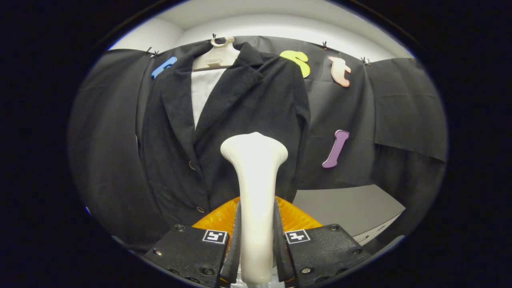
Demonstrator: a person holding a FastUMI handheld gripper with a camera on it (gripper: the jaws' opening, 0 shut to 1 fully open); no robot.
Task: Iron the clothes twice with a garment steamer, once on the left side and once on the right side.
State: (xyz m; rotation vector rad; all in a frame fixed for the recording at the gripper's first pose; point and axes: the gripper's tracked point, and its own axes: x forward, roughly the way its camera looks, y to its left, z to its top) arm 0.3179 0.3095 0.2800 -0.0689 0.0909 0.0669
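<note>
The gripper (256,244) holds the steamer (255,192) by its pale neck, both fingers (235,244) pressed on it from either side, so the tool stands upright between them with its flared head rising just ahead of the tips. Beyond the head hangs the dark jacket (240,132) on a pale hanger (218,56), its lapels open over a white shirt (204,92), with buttons down the front edge. The head sits in front of the lower middle of the jacket, nearer the panel on the purple-letter side, though whether it touches the cloth cannot be told from here. To do the stroke well, I would judge it best to bring the head flat against one front panel and draw it in one slow, straight line along that panel, staying clear of the buttons and the lapel fold, where the head could catch and bunch the fabric. The hold looks firm, but the neck is smooth and tapered, so a twist under pressure could let it slip; light, even contact is safer than pushing. The jacket hangs free and will likely swing away if pressed hard. Behind it a black cloth wall (384,104) is clipped along its top edge, with a pale wall above it and a grey surface (348,208) below, beside the jacket's hem.
</note>
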